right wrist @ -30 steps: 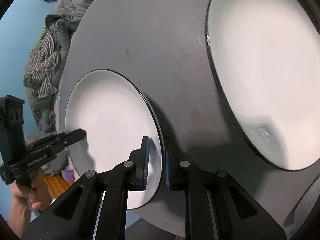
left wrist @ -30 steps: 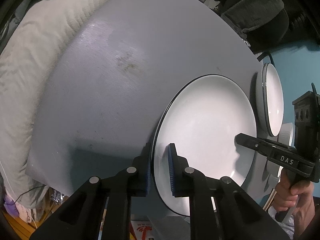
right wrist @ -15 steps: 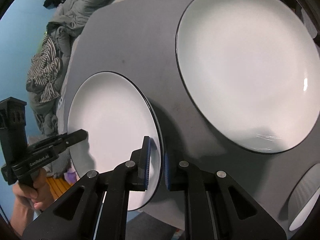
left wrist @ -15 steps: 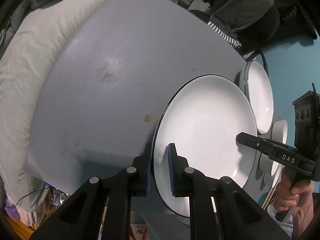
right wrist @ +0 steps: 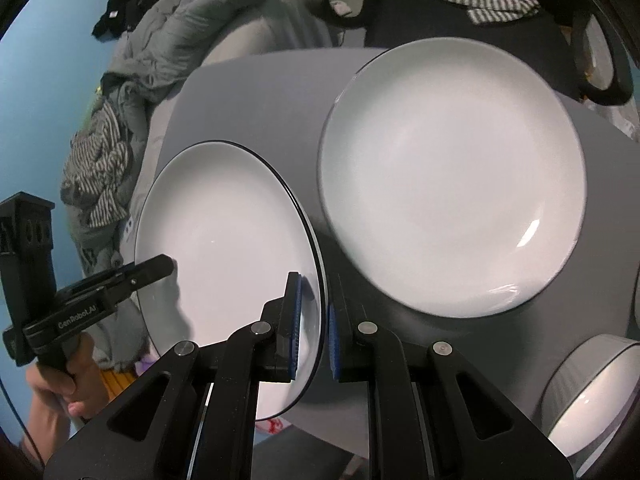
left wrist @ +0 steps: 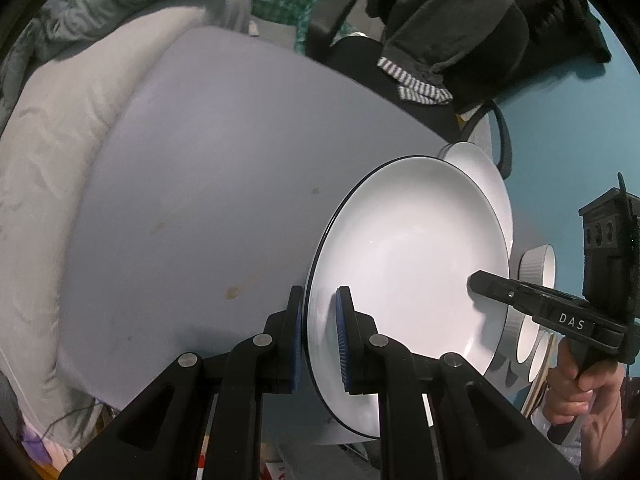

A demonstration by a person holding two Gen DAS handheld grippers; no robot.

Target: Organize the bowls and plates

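Observation:
A white plate with a thin black rim (left wrist: 408, 264) hangs tilted above the grey table (left wrist: 200, 184). My left gripper (left wrist: 320, 336) is shut on its near rim, blue pads on either face. In the right wrist view the same plate (right wrist: 224, 248) has my right gripper (right wrist: 314, 328) shut on the opposite rim, while the left gripper (right wrist: 160, 268) bites the far edge. A second white plate (right wrist: 452, 176) lies flat on the table (right wrist: 248, 100) just beyond. A ribbed white bowl (right wrist: 592, 396) stands at the lower right.
Pale bedding (left wrist: 60, 128) borders the table's left side. Dark and striped clothes (left wrist: 440, 40) are piled on a chair at the back. More ribbed bowls (left wrist: 538, 264) sit near the table's right edge. A hand (left wrist: 580, 392) grips the right handle.
Both grippers have risen with the plate held between them, so the table looks farther off. The second plate and the bowls have come further into view.

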